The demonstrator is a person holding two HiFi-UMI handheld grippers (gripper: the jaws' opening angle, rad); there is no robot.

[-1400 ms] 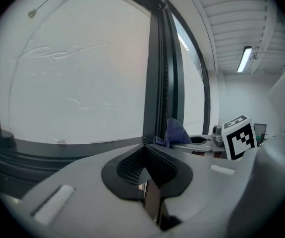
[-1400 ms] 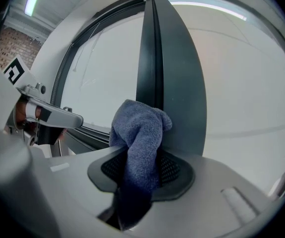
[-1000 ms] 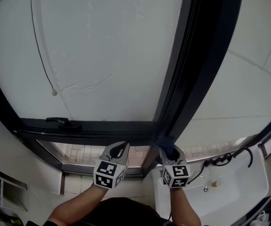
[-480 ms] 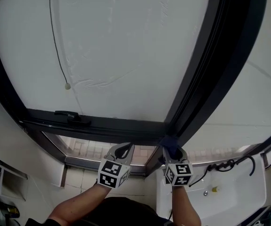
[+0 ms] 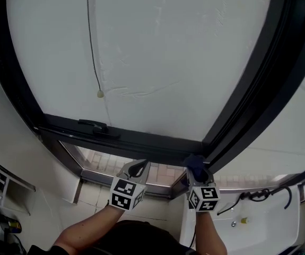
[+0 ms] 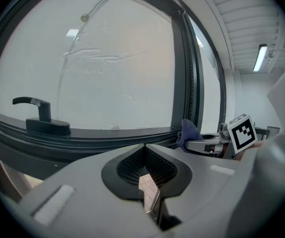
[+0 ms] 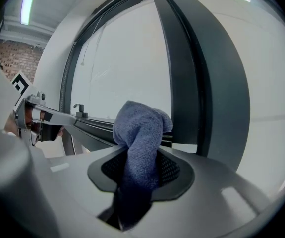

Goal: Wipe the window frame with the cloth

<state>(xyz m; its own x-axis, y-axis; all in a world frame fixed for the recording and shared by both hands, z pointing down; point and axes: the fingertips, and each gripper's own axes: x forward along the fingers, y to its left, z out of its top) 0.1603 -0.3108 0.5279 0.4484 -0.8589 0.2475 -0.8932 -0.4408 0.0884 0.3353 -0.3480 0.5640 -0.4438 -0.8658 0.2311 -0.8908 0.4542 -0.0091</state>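
Observation:
My right gripper (image 5: 195, 170) is shut on a blue cloth (image 7: 141, 133), whose bunched end (image 5: 195, 162) sits against the dark window frame (image 5: 141, 145) at the corner where the bottom rail meets the upright post (image 5: 258, 84). The cloth also shows from the left gripper view (image 6: 189, 131) beside the right gripper. My left gripper (image 5: 137, 168) hovers just below the bottom rail, shut with nothing between its jaws. A window handle (image 5: 94, 125) sits on the rail to the left.
A thin cord with a small bead (image 5: 99, 94) hangs over the frosted pane (image 5: 157, 52). Below right stands a white sink (image 5: 247, 217) with a dark hose. A white wall (image 5: 301, 121) lies right of the post. Tiled floor (image 5: 115, 166) shows under the rail.
The head view has tilted, so the frame, handle and cord sit farther right and lower. Both grippers keep their places by the bottom rail, the cloth still at the corner.

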